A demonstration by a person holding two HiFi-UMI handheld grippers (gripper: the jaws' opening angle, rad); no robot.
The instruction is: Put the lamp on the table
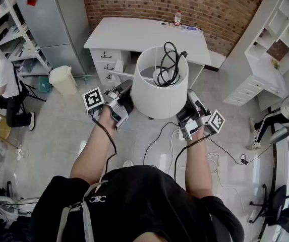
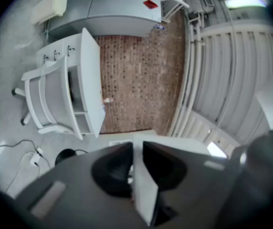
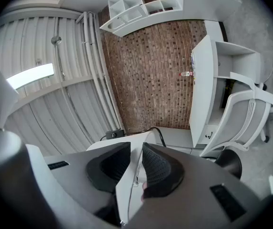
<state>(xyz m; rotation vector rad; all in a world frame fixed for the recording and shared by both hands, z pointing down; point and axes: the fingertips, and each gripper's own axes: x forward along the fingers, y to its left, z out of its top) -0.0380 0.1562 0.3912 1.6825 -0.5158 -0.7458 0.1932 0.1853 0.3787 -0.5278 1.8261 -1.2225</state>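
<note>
The lamp's white drum shade (image 1: 159, 92) hangs in the air in front of the white table (image 1: 134, 34), with its black cord (image 1: 170, 59) coiled inside the open top. My left gripper (image 1: 125, 97) is shut on the shade's left wall, and my right gripper (image 1: 184, 110) is shut on its right wall. In the left gripper view the shade's thin white wall (image 2: 141, 185) runs between the pads of the left gripper (image 2: 137, 149). In the right gripper view the shade wall (image 3: 126, 185) sits pinched in the right gripper (image 3: 136, 151). The lamp's base is hidden.
A bottle (image 1: 177, 18) stands at the table's far edge. A white chair (image 3: 243, 113) is at the desk. A grey fridge (image 1: 58, 24) and a bin (image 1: 63, 79) are at the left, white shelves (image 1: 280, 34) at the right. Cables (image 1: 179, 140) lie on the floor. A person (image 1: 5, 84) sits far left.
</note>
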